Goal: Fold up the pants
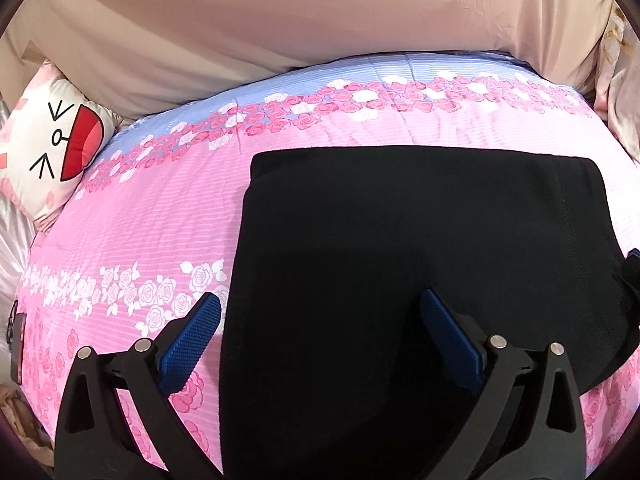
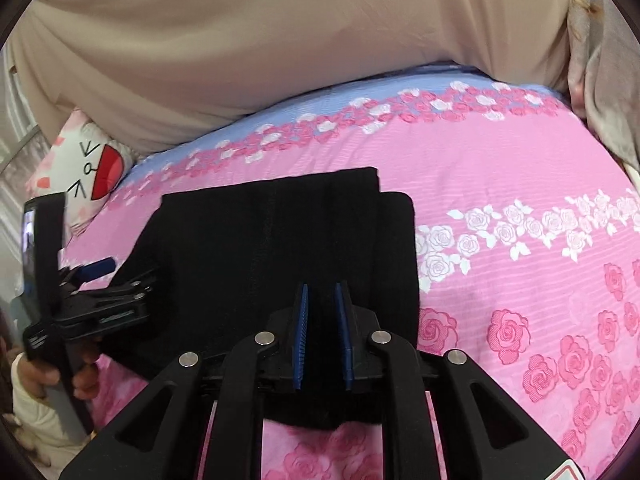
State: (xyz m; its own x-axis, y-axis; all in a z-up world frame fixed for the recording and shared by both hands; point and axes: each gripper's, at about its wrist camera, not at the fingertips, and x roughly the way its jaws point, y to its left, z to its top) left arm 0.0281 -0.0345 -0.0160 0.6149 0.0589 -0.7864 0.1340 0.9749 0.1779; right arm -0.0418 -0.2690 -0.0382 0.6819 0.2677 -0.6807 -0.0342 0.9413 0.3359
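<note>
While the left hand-held gripper (image 1: 320,312) gapes and the right hand-held gripper (image 2: 323,308) is nearly shut on nothing, the soft, limp pants (image 1: 400,248) look best pinched at their layered near edge.

Black hand-held gripper (image 2: 322,332), ribbed blue pads (image 2: 300,336), silver pivot pins, cream sleeve (image 2: 30,424)

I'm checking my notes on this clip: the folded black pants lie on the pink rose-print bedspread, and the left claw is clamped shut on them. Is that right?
Not quite. The folded black pants do lie on the pink rose-print bedspread, but the left claw stands wide open over them, its blue pads far apart and gripping nothing. The left wrist view shows this.
</note>
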